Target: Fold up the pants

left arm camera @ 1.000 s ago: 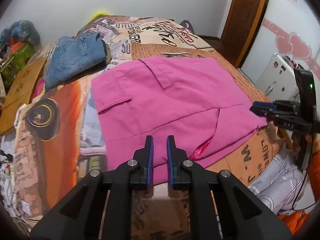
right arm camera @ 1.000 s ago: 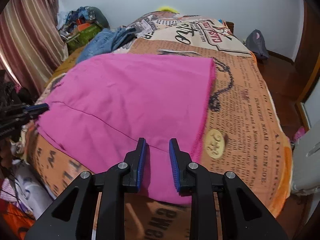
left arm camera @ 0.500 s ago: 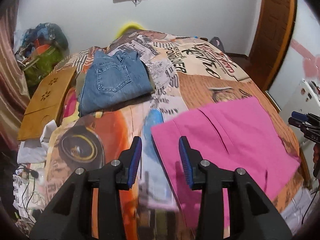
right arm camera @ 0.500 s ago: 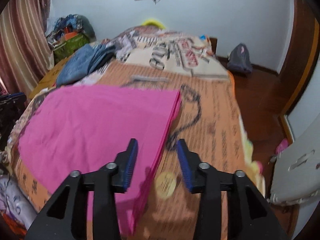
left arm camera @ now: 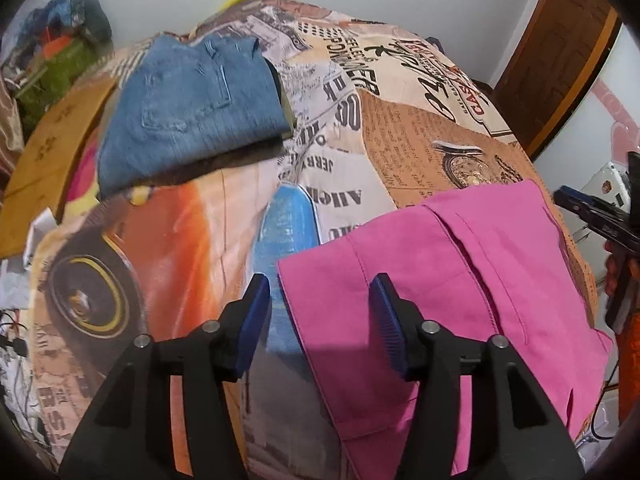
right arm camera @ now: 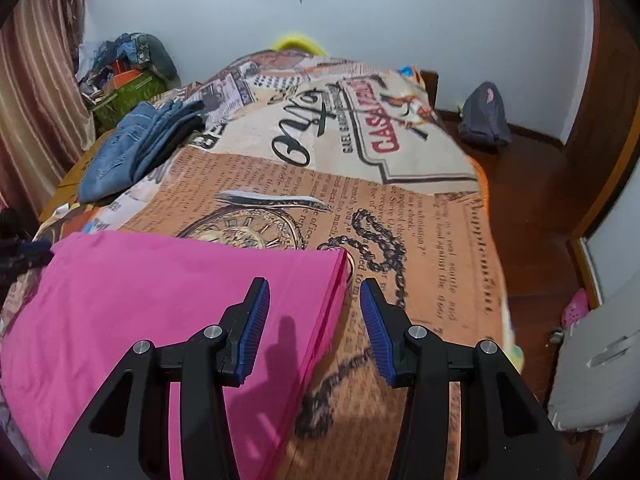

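The pink pants lie folded flat on the printed bedspread. My left gripper is open and empty, hovering above the pants' left edge. In the right wrist view the pink pants fill the lower left. My right gripper is open and empty, above the pants' right folded edge. The right gripper also shows at the right edge of the left wrist view.
Folded blue jeans lie at the far left of the bed, also in the right wrist view. A wooden board lies beside the bed. A grey bag sits on the wooden floor. Clutter is piled in the far left corner.
Both grippers have opened and let go of the pink pants. Both have lifted and drawn back, the left towards the pants' left edge, the right towards the right edge.
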`<state>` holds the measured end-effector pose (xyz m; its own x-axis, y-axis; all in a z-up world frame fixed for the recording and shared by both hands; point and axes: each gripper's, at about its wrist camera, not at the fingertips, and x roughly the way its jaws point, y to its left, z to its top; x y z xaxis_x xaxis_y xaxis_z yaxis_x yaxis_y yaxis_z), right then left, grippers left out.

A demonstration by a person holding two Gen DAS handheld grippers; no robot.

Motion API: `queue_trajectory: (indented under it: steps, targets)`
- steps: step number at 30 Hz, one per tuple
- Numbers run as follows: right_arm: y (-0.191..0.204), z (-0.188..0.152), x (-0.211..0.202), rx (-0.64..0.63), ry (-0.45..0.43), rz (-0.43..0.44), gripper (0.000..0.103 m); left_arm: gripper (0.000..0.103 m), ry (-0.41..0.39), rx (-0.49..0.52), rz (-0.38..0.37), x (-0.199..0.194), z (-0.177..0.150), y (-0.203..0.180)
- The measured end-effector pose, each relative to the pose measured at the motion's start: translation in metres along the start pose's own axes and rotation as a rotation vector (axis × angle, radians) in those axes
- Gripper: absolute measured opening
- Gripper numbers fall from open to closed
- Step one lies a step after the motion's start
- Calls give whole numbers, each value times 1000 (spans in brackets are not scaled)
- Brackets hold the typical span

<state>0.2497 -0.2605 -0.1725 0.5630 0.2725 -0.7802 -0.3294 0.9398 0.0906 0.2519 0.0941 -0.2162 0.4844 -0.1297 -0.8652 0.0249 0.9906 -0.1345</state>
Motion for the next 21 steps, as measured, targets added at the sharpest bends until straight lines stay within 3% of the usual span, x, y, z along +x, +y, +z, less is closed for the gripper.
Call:
queue_trajectory:
  steps: [5, 7, 8, 10, 12, 21]
  targets:
    - [-7, 2, 32, 14, 64, 31, 44, 47, -8, -9, -72, 5, 0, 1]
    - [-8, 0, 43, 21, 86, 53, 44, 27, -4, -18, -128, 7, 1, 0]
    - [-8, -1, 47, 24, 96, 67, 43, 25, -3, -19, -136, 7, 2, -1]
    - [-10, -2, 53, 40, 97, 89, 18, 21, -17, 4, -112, 6, 4, -7]
    - [-9, -3, 57, 46, 104, 109, 8, 19, -34, 35, -73, 5, 5, -15]
    - [5, 3, 54, -89, 53, -20, 3, 15, -96, 95, 89, 0, 10, -21]
